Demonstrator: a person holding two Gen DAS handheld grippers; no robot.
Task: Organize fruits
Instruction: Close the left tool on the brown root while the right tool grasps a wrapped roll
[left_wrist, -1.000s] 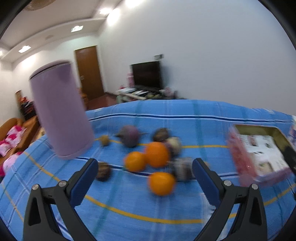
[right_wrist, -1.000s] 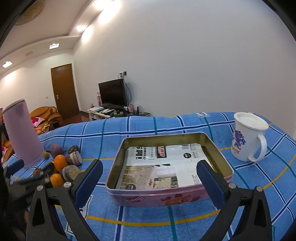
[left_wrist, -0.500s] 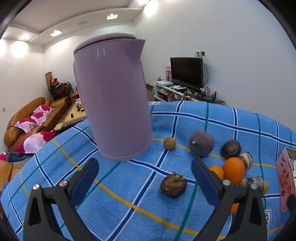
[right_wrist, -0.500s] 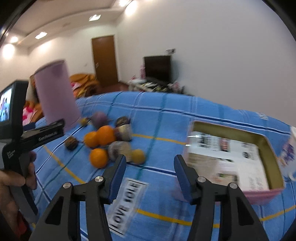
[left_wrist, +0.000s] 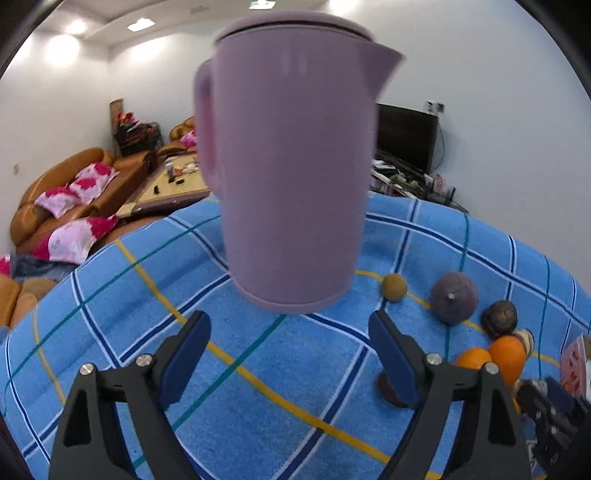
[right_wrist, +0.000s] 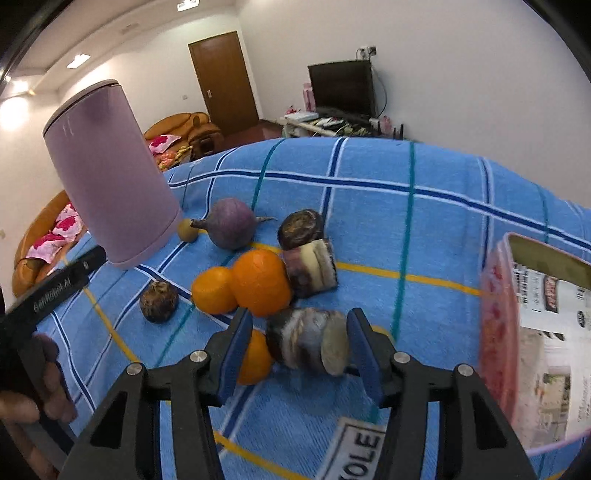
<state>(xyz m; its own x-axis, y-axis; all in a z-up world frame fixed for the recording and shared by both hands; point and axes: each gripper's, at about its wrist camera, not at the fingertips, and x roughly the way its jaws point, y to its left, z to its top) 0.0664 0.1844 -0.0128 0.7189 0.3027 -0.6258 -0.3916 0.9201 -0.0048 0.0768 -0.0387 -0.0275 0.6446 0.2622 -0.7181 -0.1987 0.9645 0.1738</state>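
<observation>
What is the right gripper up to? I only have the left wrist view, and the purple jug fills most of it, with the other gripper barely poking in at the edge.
Observer: The right gripper has its fingers on either side of a cut dark-skinned chunk lying on the blue cloth. Whether the pads actually press on it, I cannot tell.
Operator: I see just a sliver of the pink tin. Is any fruit in it?
Observer: In the right wrist view, the part of the pink tin that shows holds only a printed paper lining, with no fruit on it.
</observation>
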